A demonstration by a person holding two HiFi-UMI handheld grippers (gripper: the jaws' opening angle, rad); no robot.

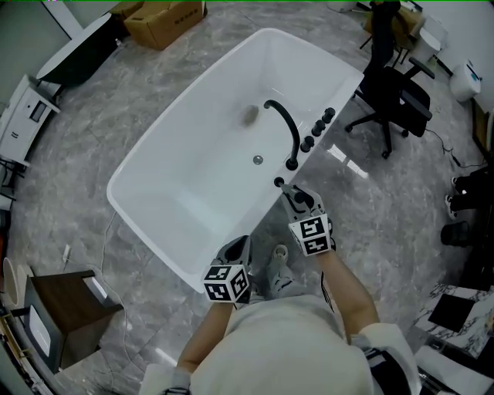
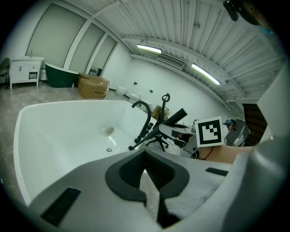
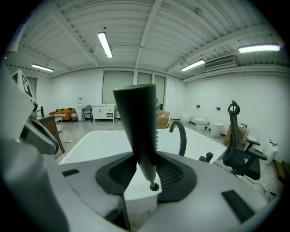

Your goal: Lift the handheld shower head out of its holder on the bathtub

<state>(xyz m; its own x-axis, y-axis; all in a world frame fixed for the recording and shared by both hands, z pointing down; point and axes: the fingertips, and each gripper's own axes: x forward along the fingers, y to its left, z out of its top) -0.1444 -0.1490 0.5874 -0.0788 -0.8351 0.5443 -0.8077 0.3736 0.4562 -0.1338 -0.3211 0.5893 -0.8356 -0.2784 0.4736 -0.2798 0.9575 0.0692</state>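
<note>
1. Jaws of the right gripper [image 3: 145, 170] are clamped on the shower head [image 3: 136, 122] near its narrow lower end; those of the left gripper [image 2: 145, 164] are closed on nothing.
2. The shower head is held upright beside the bathtub [image 1: 116, 193] rim, and its free tip is judged clear of the holder.
3. It is judged stiff, smooth and top-heavy, so the slim handle is best gripped.

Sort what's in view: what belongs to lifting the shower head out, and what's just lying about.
Belongs to the job:
shower head, gripped in the right claw
bathtub

Just lying about:
office chair
cardboard box
wooden side table
left claw, shut and empty
</note>
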